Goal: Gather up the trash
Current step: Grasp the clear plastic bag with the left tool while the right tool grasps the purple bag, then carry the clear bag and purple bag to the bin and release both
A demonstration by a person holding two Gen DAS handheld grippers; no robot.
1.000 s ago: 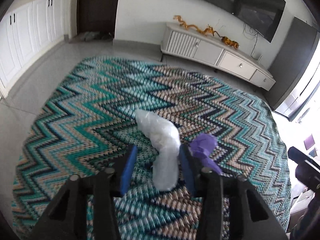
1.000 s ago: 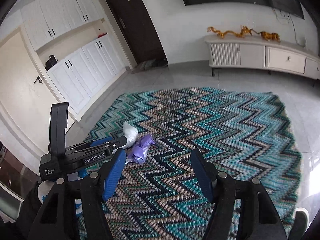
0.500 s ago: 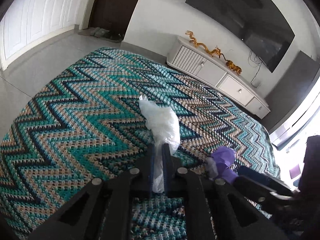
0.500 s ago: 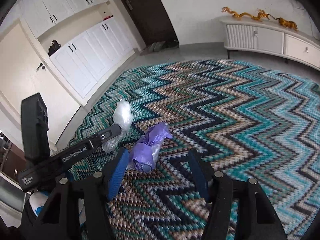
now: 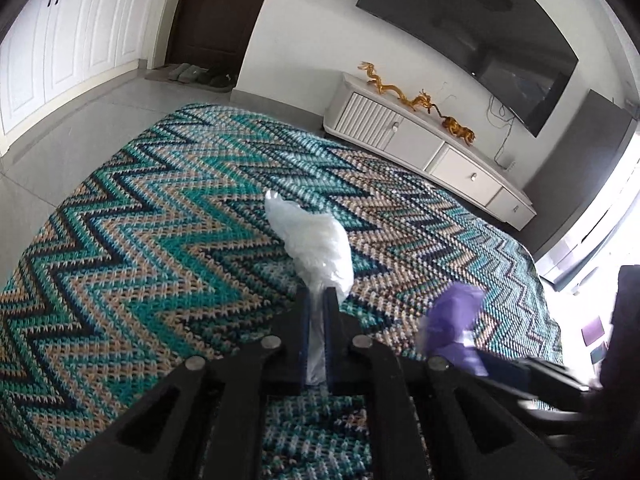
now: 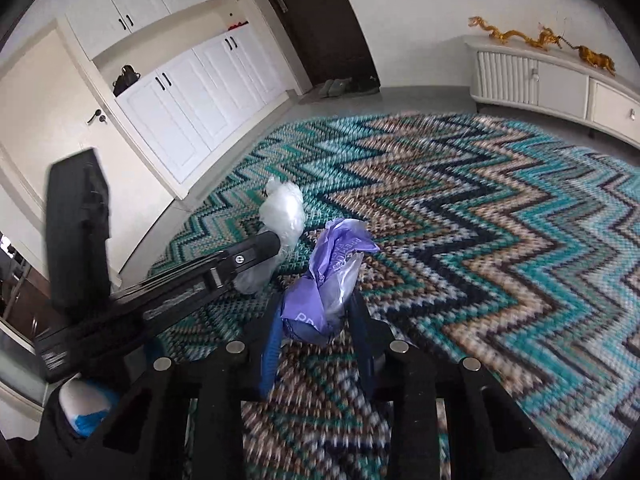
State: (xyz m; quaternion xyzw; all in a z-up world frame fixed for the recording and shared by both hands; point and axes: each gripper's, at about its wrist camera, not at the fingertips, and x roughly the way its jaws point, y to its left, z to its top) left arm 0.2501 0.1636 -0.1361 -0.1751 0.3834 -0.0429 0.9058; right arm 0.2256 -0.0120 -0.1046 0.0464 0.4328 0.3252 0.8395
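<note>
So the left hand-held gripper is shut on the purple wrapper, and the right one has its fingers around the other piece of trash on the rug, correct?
Not quite. The left hand-held gripper is shut on the white plastic bag, as the left wrist view shows. The purple wrapper sits between the right hand-held gripper's fingers on the zigzag rug.

Black left tool (silver screws), blue pads.
</note>
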